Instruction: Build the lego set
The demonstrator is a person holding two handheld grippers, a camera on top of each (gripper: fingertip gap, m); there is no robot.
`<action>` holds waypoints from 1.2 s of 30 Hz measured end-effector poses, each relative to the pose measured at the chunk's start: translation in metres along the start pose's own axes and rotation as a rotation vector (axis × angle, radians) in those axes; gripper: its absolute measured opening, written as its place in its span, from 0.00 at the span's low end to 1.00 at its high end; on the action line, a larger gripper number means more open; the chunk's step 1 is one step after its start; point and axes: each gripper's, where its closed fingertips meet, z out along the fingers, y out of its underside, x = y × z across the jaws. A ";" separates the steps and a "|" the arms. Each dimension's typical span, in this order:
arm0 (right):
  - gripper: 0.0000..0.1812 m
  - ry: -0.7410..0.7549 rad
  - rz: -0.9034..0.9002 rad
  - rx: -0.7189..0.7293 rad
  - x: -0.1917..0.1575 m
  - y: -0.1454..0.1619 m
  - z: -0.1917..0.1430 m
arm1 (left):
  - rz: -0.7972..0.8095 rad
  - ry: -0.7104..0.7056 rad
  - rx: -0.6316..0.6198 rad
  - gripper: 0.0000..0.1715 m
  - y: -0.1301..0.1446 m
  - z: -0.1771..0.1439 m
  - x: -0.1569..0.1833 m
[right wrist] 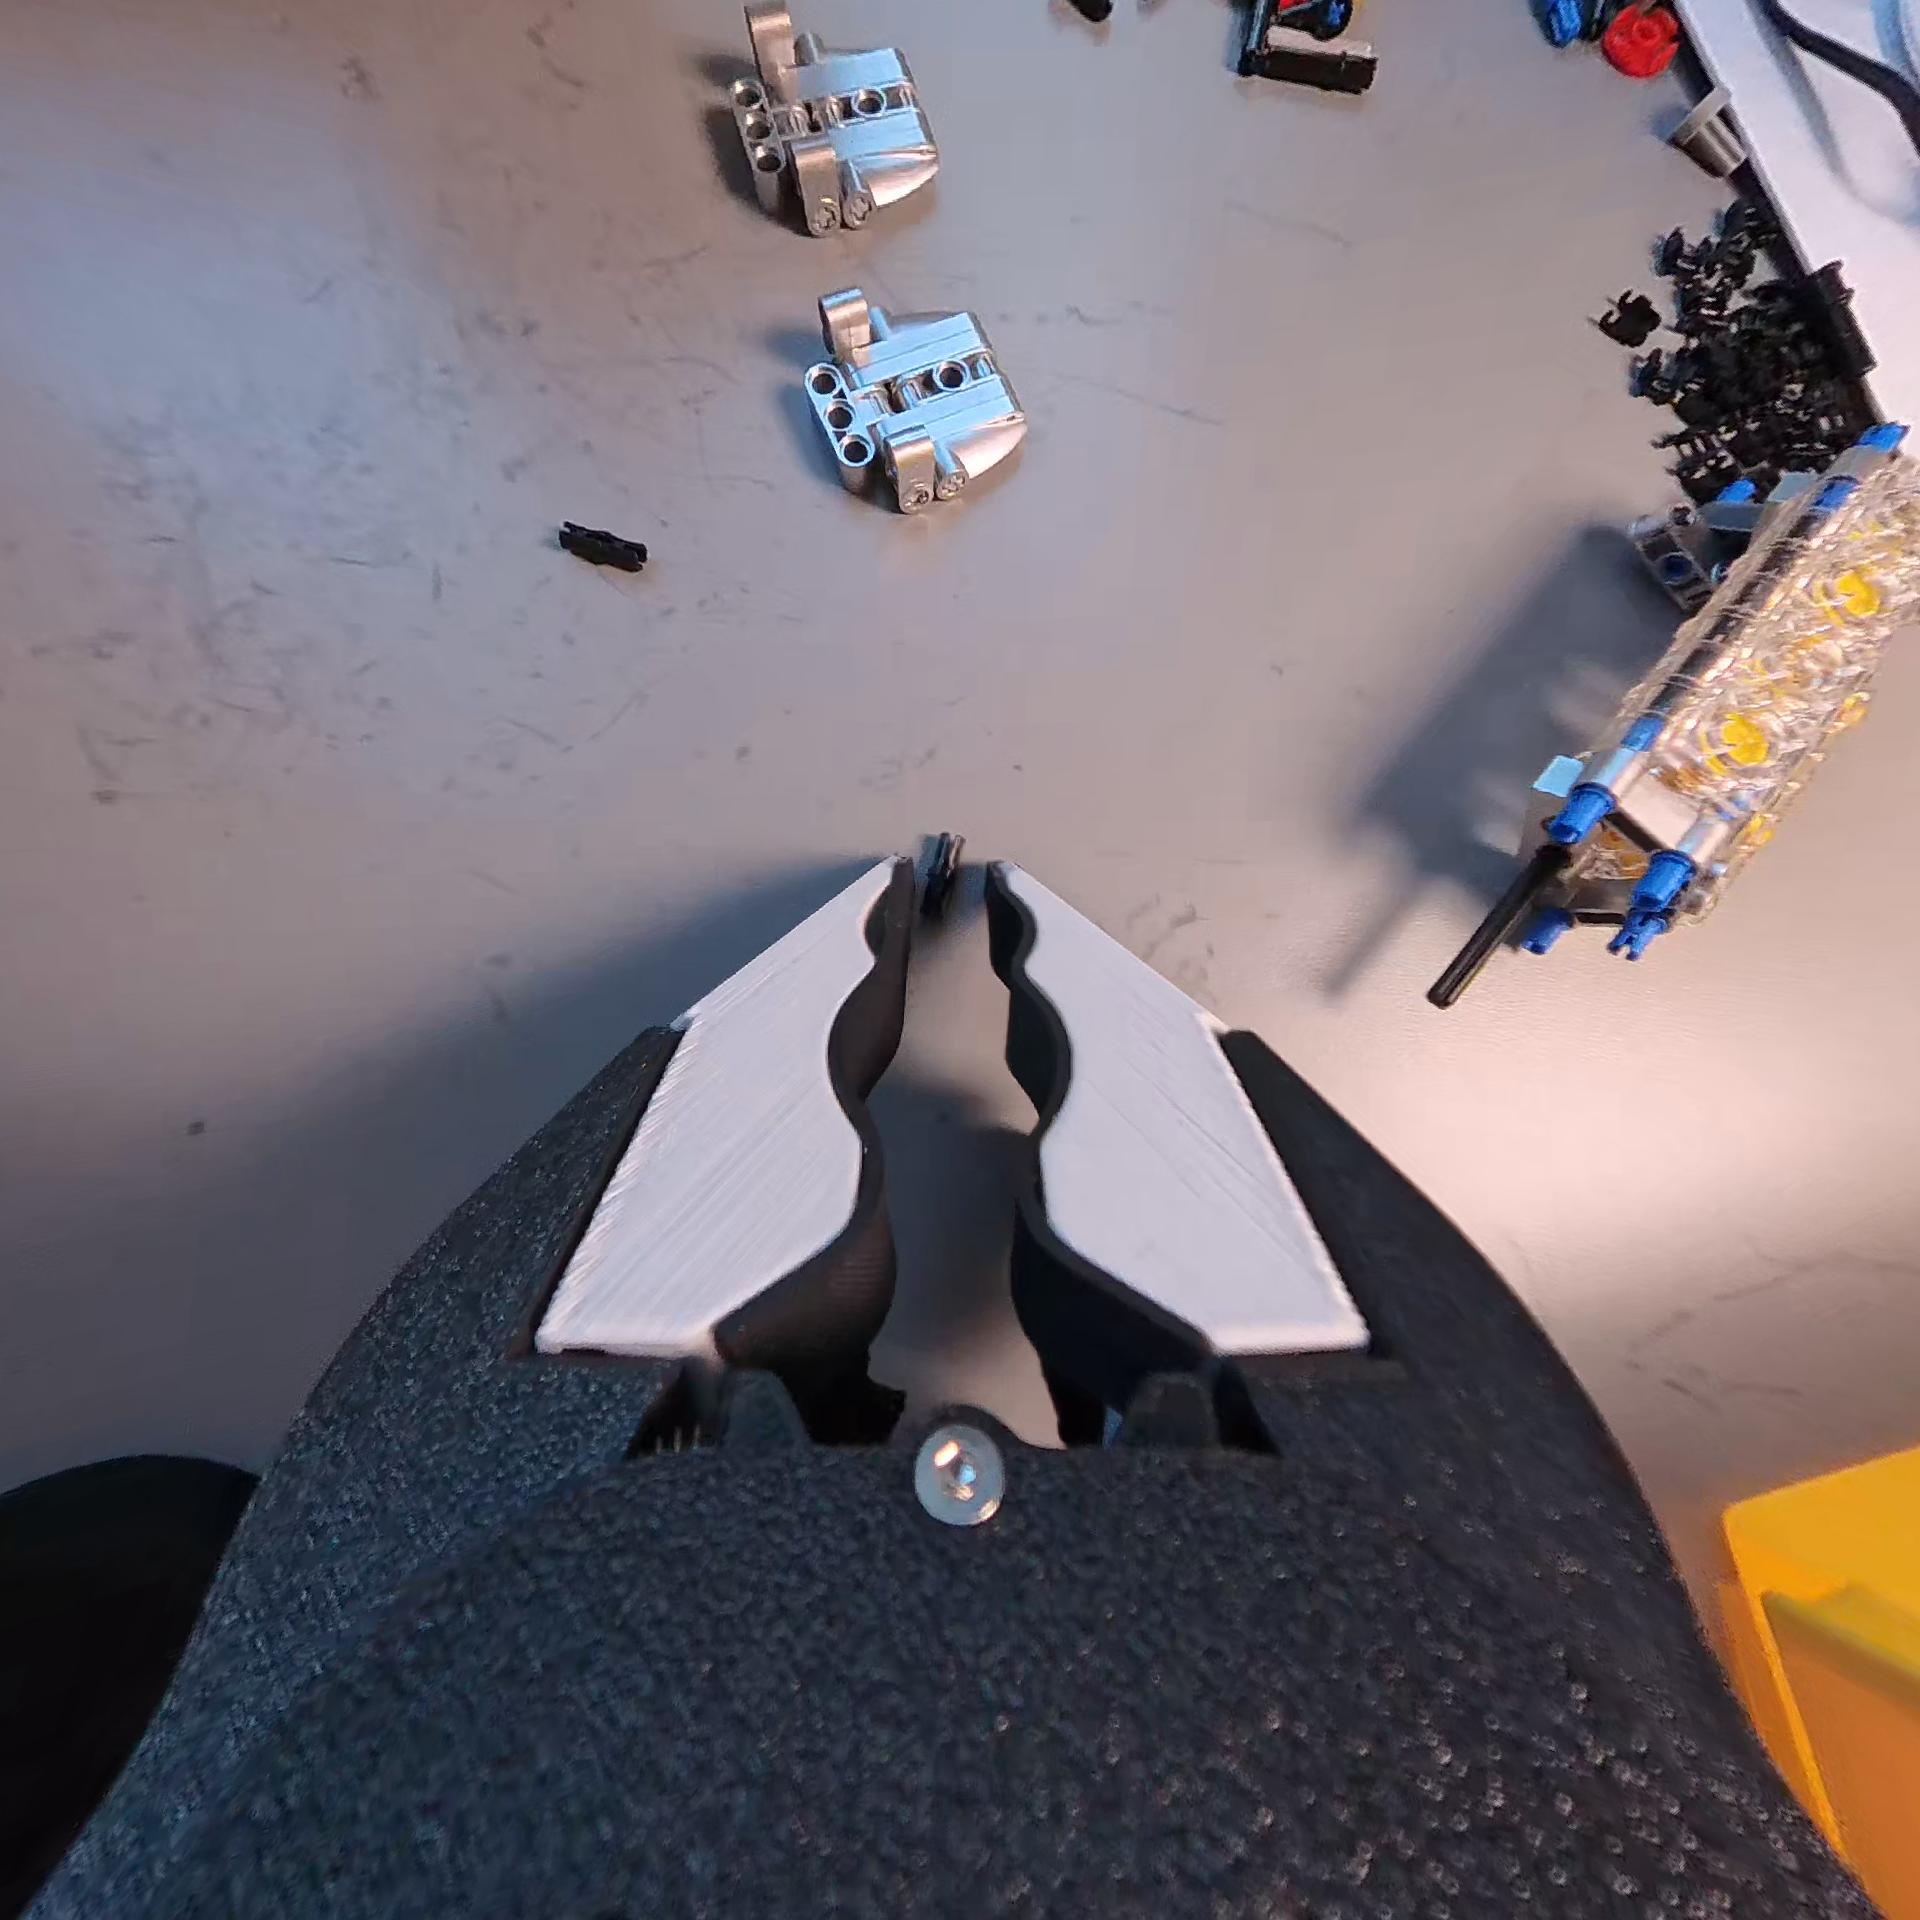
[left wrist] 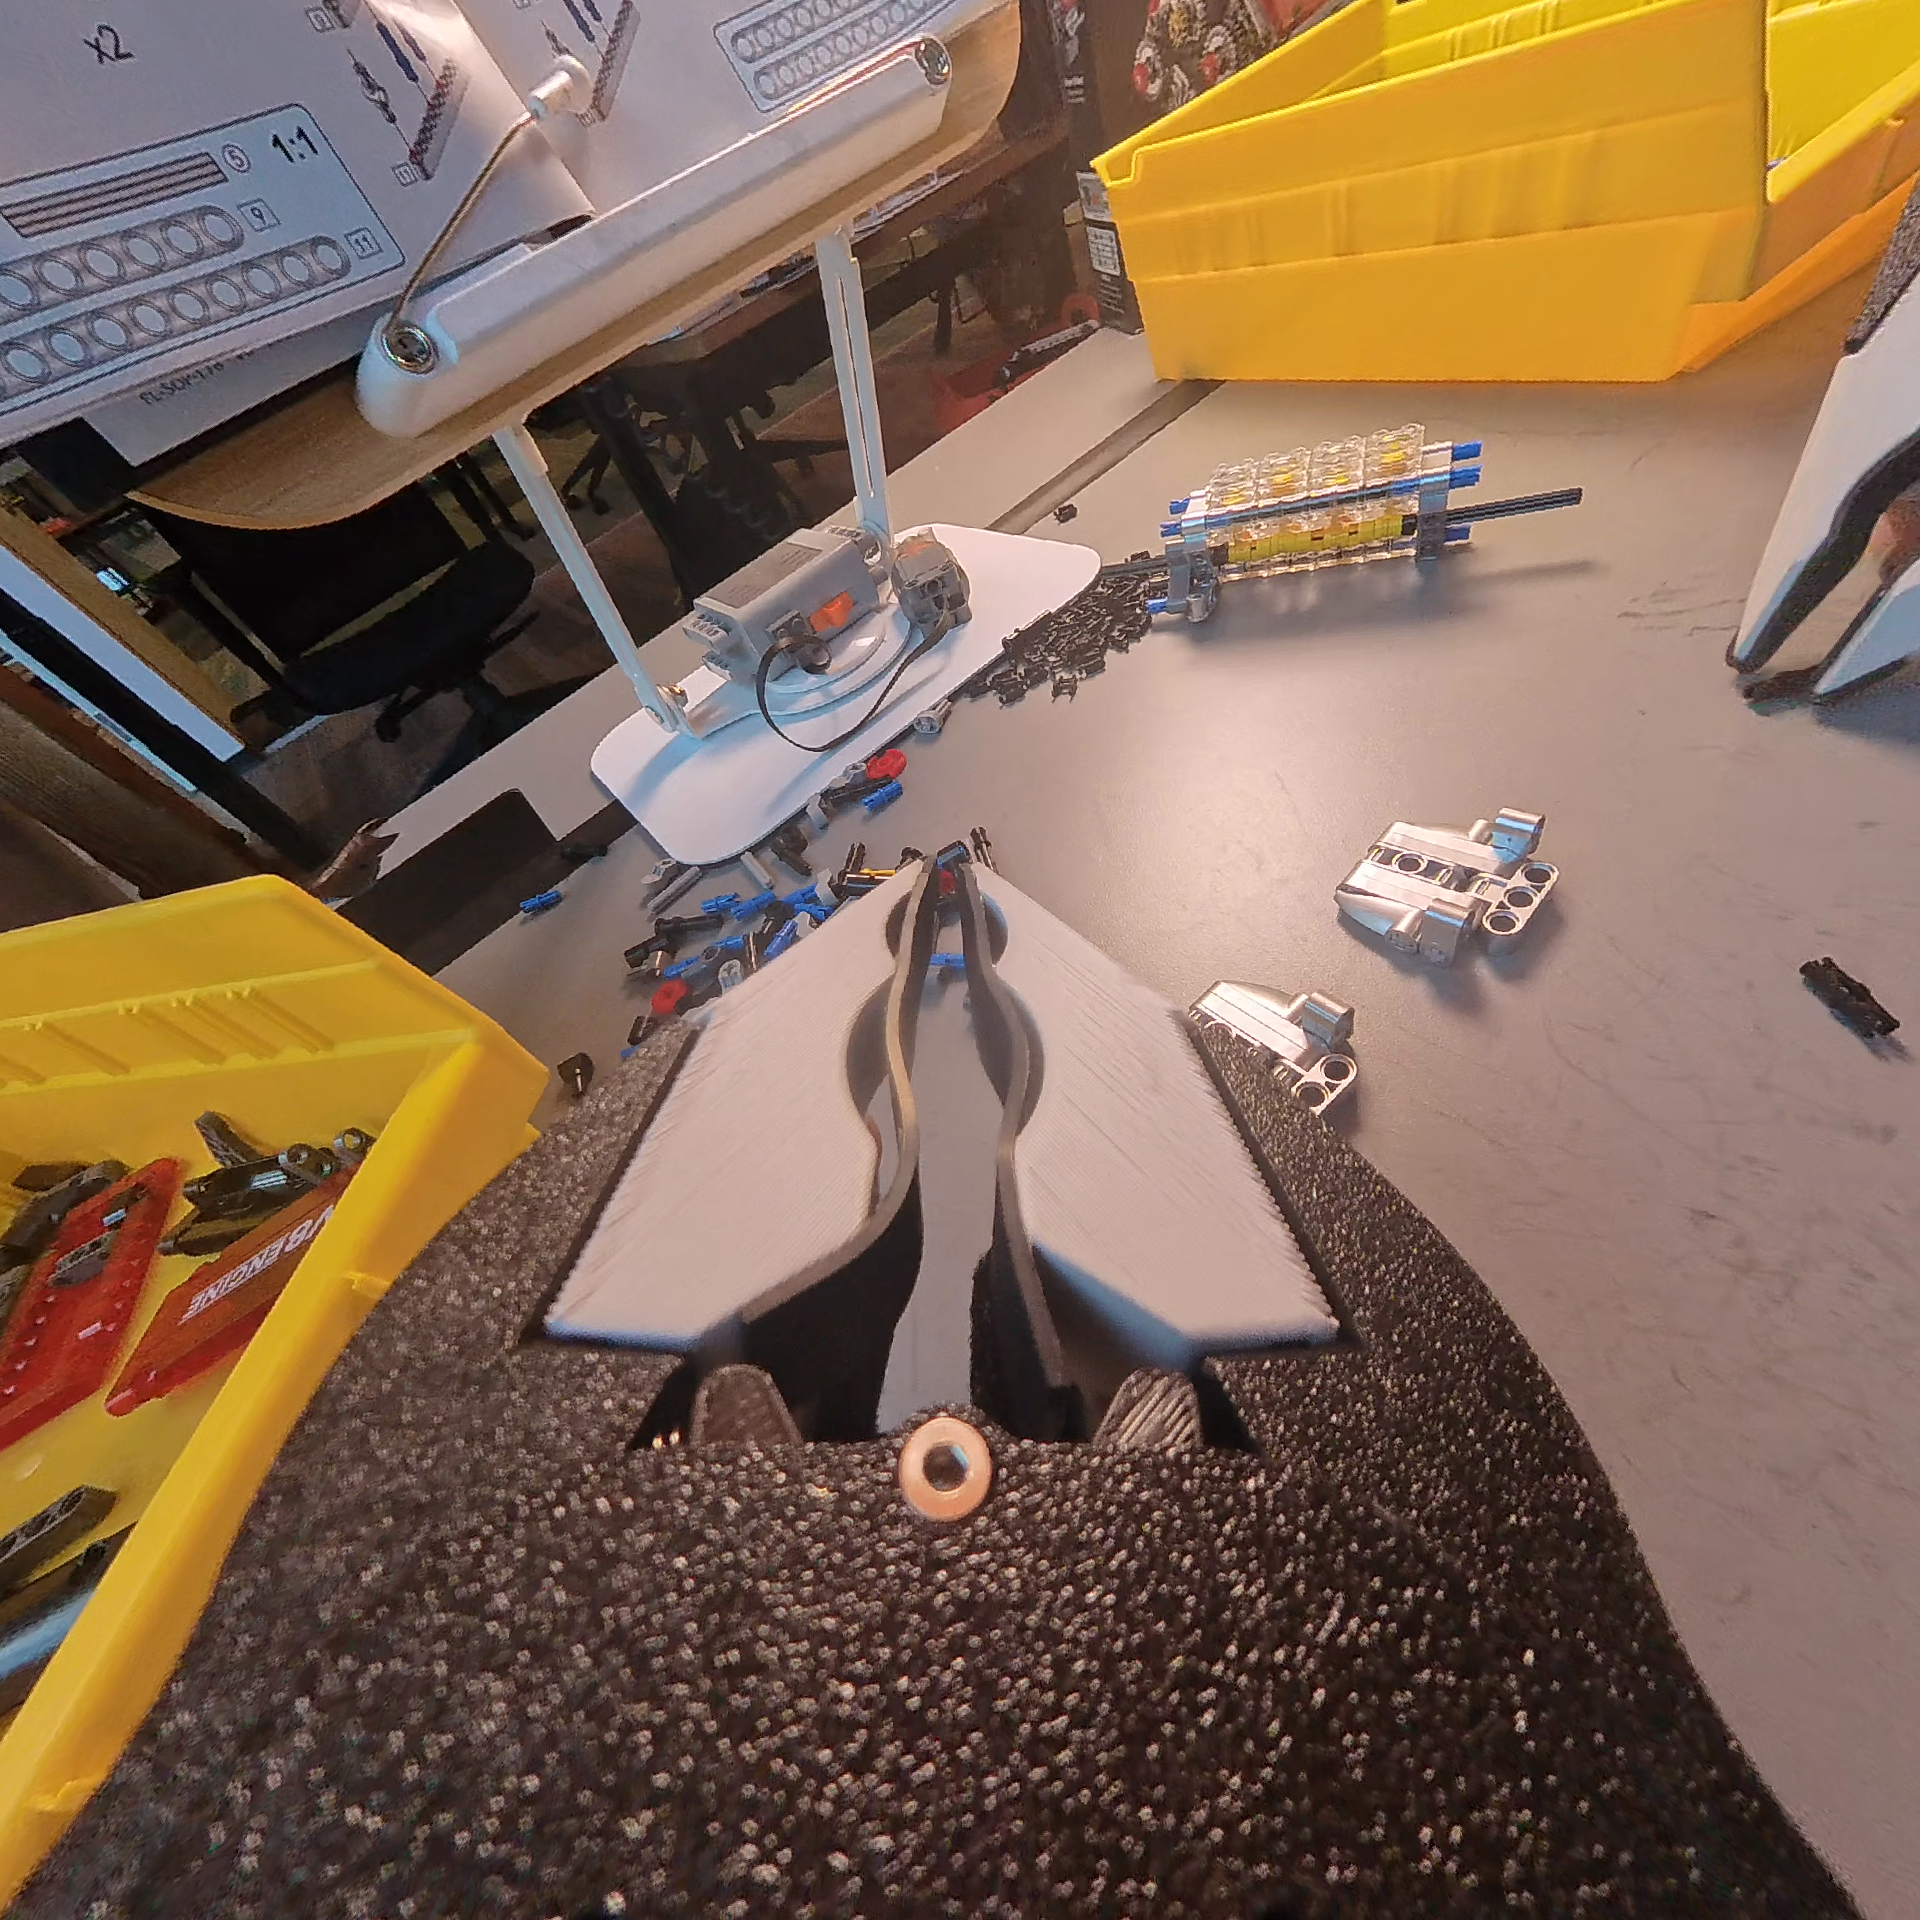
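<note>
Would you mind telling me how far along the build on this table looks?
Done: the clear-and-yellow assembly and two silver sub-assemblies look built up. In hand: the left gripper seems to pinch a black pin; the right gripper fingers straddle a second black pin. Left: scattered loose pins on the table.

A hobby or lab assembly bench for plastic building-kit work. A scuffed grey worktop [left wrist: 1351, 831] carries yellow parts bins [left wrist: 1455, 208] at its far right corner and near left edge, the near one [left wrist: 208, 1039] holding red and black pieces. A white stand [left wrist: 831, 727] toward the far left edge props up a printed build-instruction booklet [left wrist: 156, 208]. Loose black and blue connector pins [left wrist: 1081, 634] lie scattered by the stand's base, with silver engine-like sub-assemblies [right wrist: 914, 405] and a clear, yellow and blue block [left wrist: 1340, 509] mid-worktop. Beyond the far edge, dark office chairs [left wrist: 416, 623] and desks suggest a shared workroom
</note>
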 end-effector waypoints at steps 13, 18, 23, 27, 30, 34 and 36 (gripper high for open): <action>0.02 0.017 0.009 0.113 0.008 -0.021 -0.031 | 0.003 0.015 0.006 0.01 0.002 -0.003 0.001; 0.02 0.458 0.187 0.373 0.122 -0.048 -0.155 | 0.006 0.018 0.000 0.01 0.004 -0.004 0.002; 0.02 0.660 0.338 -0.024 0.224 0.044 -0.170 | 0.016 0.020 0.002 0.01 0.004 -0.004 0.003; 0.02 0.568 0.366 -0.266 0.249 0.095 -0.128 | 0.011 0.009 0.001 0.01 0.005 -0.005 0.001; 0.03 0.509 0.405 -0.341 0.260 0.109 -0.108 | 0.005 0.002 -0.006 0.01 0.007 -0.005 0.000; 0.07 0.461 0.472 -0.244 0.286 0.091 -0.095 | 0.014 -0.001 -0.022 0.01 0.009 -0.003 -0.001; 0.08 0.423 0.528 -0.163 0.296 0.074 -0.087 | 0.027 -0.003 -0.030 0.01 0.010 -0.001 0.000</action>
